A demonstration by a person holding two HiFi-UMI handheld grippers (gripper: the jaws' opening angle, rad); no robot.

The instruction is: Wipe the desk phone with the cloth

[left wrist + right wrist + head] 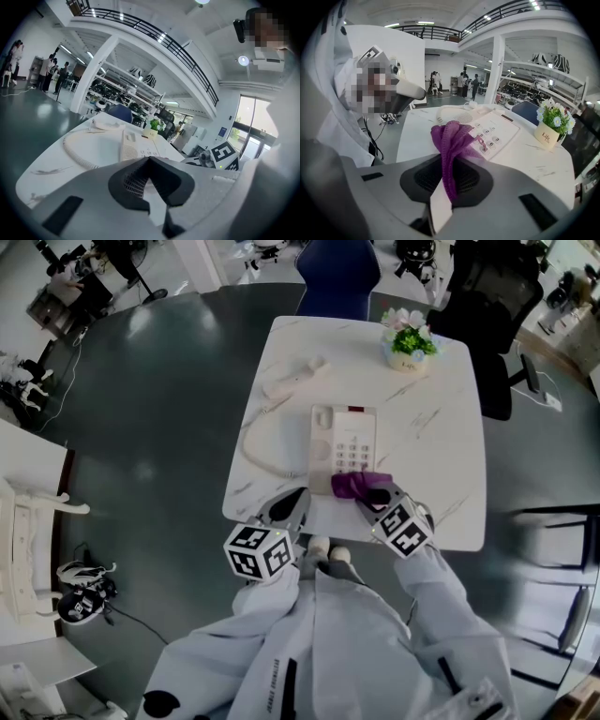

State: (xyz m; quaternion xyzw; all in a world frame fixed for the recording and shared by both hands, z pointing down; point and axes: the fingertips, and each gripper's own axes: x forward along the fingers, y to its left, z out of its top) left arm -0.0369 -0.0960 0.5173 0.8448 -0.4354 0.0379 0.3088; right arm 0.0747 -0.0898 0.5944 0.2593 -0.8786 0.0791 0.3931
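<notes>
Head view: white table (pixel 441 427) on grey floor (pixel 159 409); right gripper (pixel 377 497) fingers on cloth (pixel 352 484), left gripper (pixel 292 502) fingers together.

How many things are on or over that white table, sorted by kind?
White plastic desk phone base: 1
White handset on its coiled cord: 1
White pot of flowers: 1
Purple mesh cloth, gripped in the right tool: 1
Total: 4
</notes>
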